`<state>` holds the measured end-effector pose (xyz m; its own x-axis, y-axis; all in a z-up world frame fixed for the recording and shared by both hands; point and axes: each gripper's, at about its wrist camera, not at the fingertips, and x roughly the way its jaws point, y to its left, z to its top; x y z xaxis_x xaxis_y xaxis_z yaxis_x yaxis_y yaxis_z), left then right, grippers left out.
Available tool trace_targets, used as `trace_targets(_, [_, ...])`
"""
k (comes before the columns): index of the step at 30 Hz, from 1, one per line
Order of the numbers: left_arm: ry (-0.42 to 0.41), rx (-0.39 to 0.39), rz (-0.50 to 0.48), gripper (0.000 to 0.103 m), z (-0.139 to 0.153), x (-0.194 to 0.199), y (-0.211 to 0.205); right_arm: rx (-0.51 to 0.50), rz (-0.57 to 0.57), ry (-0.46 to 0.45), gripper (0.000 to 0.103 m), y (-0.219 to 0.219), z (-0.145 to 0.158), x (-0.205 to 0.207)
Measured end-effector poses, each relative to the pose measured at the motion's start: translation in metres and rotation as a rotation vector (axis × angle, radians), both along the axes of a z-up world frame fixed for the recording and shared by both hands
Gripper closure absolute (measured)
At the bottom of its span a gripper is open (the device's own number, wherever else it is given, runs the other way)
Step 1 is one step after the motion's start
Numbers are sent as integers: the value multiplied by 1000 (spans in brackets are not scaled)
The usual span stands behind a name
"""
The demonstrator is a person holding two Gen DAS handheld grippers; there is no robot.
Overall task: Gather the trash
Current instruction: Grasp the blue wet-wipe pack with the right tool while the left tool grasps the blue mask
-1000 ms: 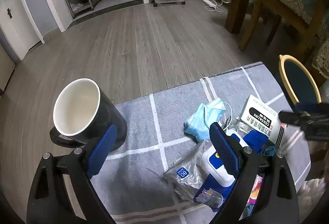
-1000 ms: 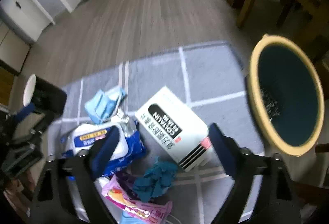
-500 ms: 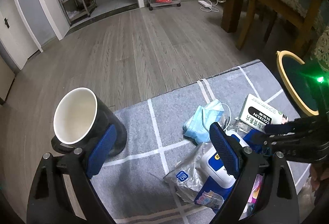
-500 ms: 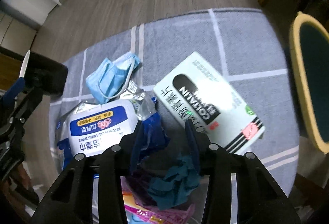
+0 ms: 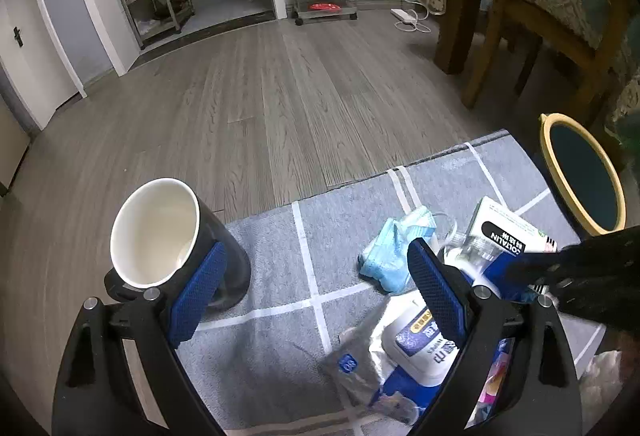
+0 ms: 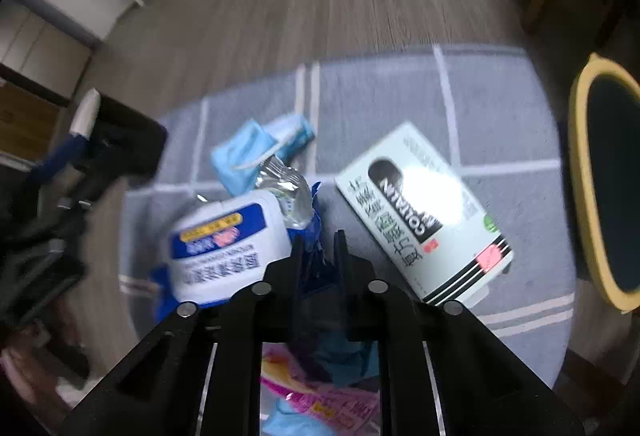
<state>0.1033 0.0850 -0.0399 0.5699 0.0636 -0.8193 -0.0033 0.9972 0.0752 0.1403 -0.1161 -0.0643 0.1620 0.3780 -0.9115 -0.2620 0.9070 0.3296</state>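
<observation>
A pile of trash lies on a grey rug (image 5: 344,220): a blue face mask (image 5: 390,248), a white and blue wet-wipes pack (image 6: 224,248), a white box (image 6: 424,212), a crumpled blue wrapper (image 6: 316,248), a teal cloth and a pink packet (image 6: 320,402). My right gripper (image 6: 318,248) is shut on the blue wrapper beside the wipes pack. My left gripper (image 5: 312,288) is open and empty above the rug, left of the pile. A yellow-rimmed dark bin (image 5: 580,176) stands at the right.
A black mug (image 5: 168,236) with a white inside stands on the rug's left edge, close to my left finger. A wooden table and chair legs (image 5: 492,36) stand behind the bin. Grey wood floor (image 5: 280,96) stretches beyond the rug.
My right gripper dropped onto the pile and closed from wide open onto the blue wrapper. My left gripper stayed open and hardly moved.
</observation>
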Motion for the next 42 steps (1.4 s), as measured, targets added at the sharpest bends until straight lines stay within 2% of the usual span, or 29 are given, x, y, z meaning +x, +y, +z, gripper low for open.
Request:
trace_targets(3, [-7,-19,10,13,3,1,1,52,-31,-40,94,-15,21,5])
trace_targets(11, [-15,-45,34,13,3,10,1,134,-77,-112,95,-46,57,15])
trace_targets(18, [14,-40,18,13,-9,21,-11,173,-205,-185,95,-95,82,29])
trace_targets(23, [51,-33,-34,13,-24,27,-28,75,-287,-296,95,-119,95,36])
trace_targets(29, [120,-19,-99,14,-49,34,-49,37,-335,-285,95,-133,81,45])
trace_targets(30, [138,-18,-107,16,-54,36,-51,30,-343,-285,95,-136,79,47])
trace_targets(33, [192,-17,-119,30,-69,41,-57,16,-357,-281,95,-141,75,49])
trace_targets(36, [232,-16,-125,35,-81,45,-61,-9,-371,-286,95,-144,74,52])
trace_targets(37, [243,-19,-129,42,-84,45,-62,-17,-374,-288,95,-146,74,52])
trace_targets(41, [299,1,-143,54,-96,48,-71,-43,-371,-286,95,-147,71,53])
trace_targets(42, [300,9,-146,60,-97,48,-71,-53,-370,-287,95,-147,70,53])
